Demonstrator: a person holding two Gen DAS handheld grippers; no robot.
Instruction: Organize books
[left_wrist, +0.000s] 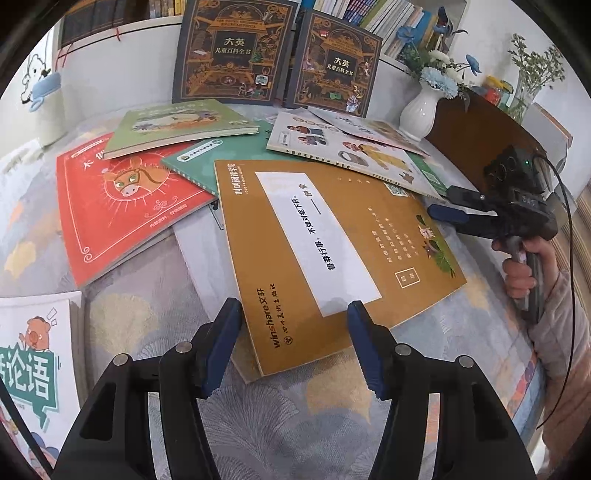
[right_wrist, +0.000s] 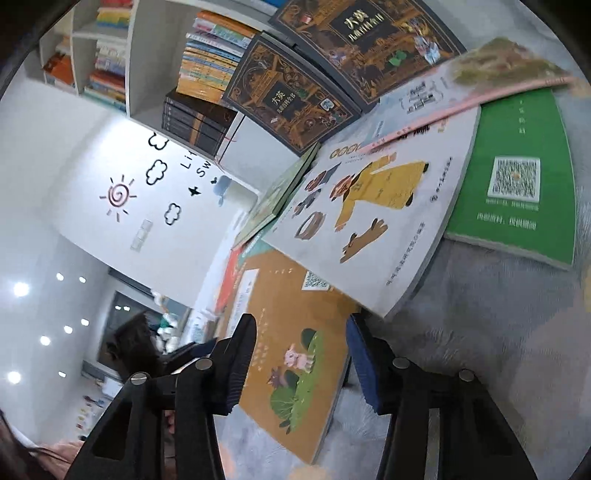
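lying flat, mustard-brown book (left_wrist: 332, 254), white label, between the parted left claw (left_wrist: 295, 343) and parted right claw (right_wrist: 301, 363)

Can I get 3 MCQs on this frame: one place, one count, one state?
1. Where does the red book lie relative to the brown book in the left wrist view?
A. To its left
B. To its right
C. On top of it

2. How many dark books stand upright at the back?
A. One
B. Two
C. Four

3. How does the left gripper stand?
A. Shut on the vase
B. Shut on nothing
C. Open, with the brown book's corner between its fingers

Key:
1 A, the red cover sits left of the brown one.
2 B, two matching dark covers lean side by side.
3 C, both blue pads sit apart at the book's near corner, not visibly pressing it.
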